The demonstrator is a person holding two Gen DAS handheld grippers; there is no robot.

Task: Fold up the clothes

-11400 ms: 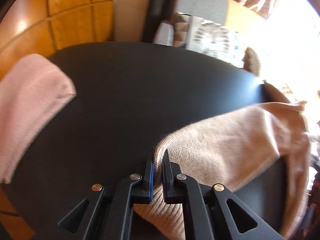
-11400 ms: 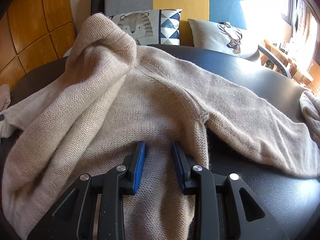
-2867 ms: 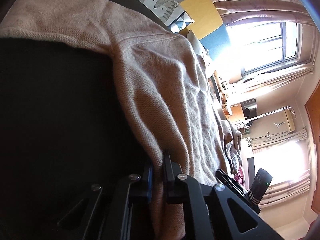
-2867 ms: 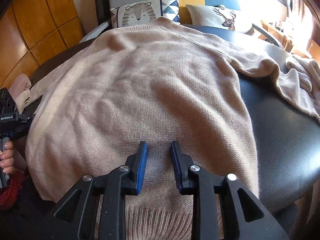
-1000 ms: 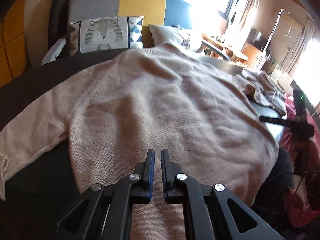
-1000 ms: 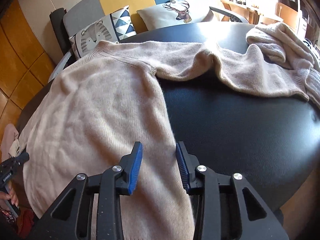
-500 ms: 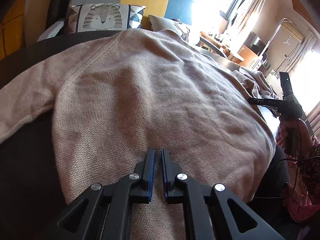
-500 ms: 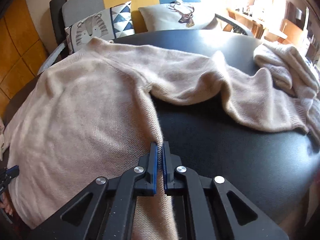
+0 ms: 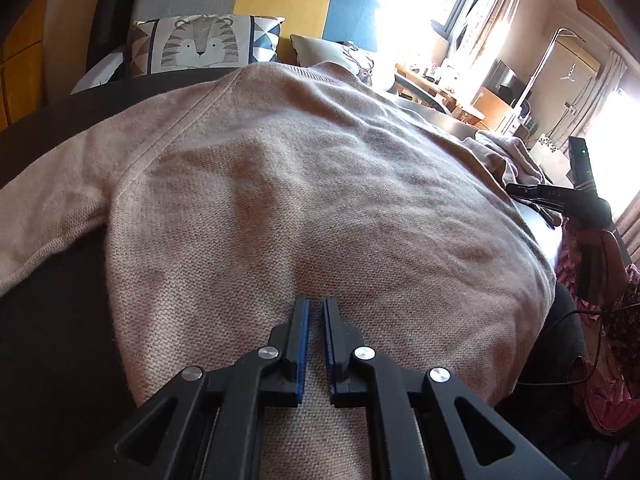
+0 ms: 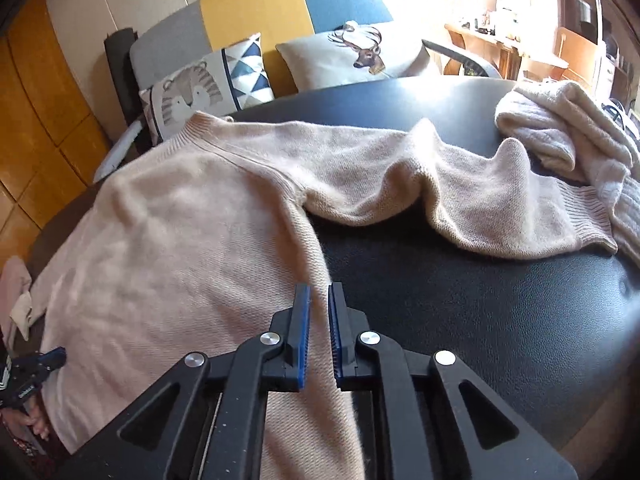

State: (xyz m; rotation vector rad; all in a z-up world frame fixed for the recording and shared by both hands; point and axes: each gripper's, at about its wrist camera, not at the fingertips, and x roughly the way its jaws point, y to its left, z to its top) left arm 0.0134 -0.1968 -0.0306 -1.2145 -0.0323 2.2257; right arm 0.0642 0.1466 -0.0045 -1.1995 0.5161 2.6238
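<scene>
Two close, downward wrist views sharing the sweater.

One sweater, two cushions, two grippers.

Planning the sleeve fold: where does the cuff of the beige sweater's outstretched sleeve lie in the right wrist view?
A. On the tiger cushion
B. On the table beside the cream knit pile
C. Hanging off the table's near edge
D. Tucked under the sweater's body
B: the ribbed cuff of the beige sweater rests on the black table, right beside the cream knit pile.
</scene>
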